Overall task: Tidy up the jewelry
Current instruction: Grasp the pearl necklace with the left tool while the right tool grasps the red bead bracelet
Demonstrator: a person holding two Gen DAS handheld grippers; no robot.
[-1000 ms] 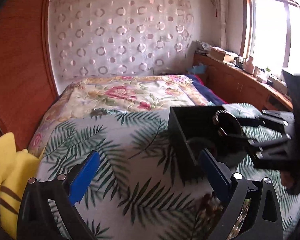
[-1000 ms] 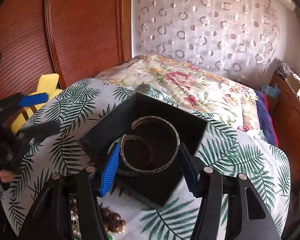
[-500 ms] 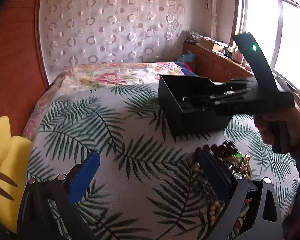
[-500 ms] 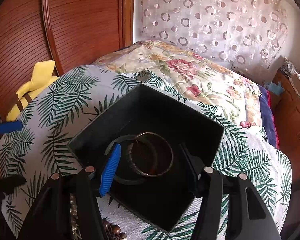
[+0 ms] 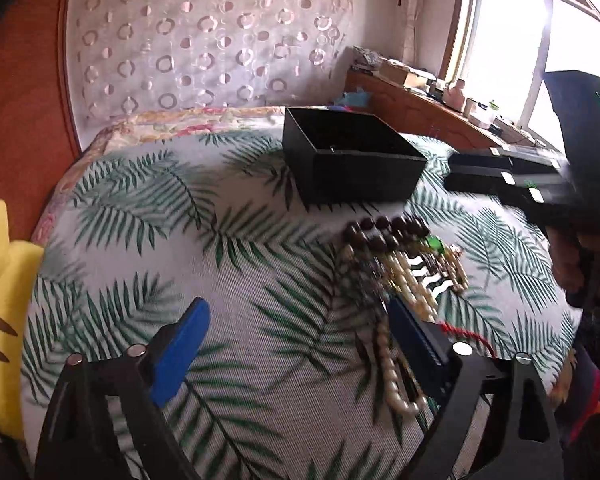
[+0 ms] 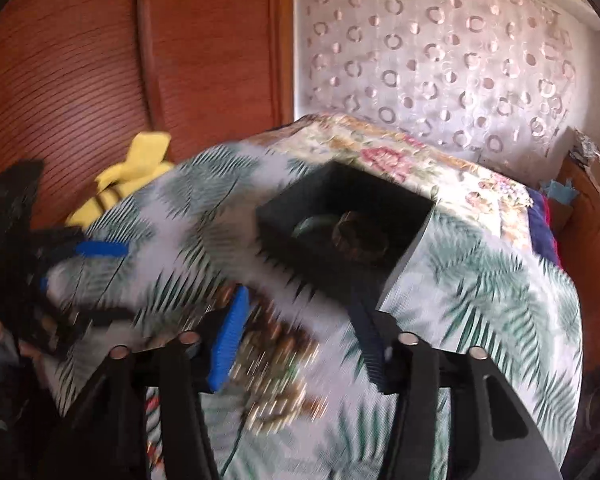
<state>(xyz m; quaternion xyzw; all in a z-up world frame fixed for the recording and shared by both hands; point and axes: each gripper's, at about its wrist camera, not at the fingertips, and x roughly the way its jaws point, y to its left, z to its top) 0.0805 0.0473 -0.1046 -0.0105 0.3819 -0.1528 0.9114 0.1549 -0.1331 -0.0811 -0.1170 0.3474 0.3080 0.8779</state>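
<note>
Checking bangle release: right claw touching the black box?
Apart. Left wrist view shows the right claw beside the black box, patterned cloth between them.

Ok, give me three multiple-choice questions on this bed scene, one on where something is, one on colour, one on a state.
1. Where does the jewelry pile lie?
A. inside the box
B. on the leaf-print cover in front of the box
C. on the windowsill

2. What colour is the box?
A. black
B. white
C. red

3. What is between the left gripper pads?
A. a bangle
B. the box
C. nothing

Answers: 1 B, beads and pearls spread on the cover nearer the camera than the box. 2 A, its walls are black. 3 C, only cover shows between the closing pads; the pile sits beside the right-hand one.
</note>
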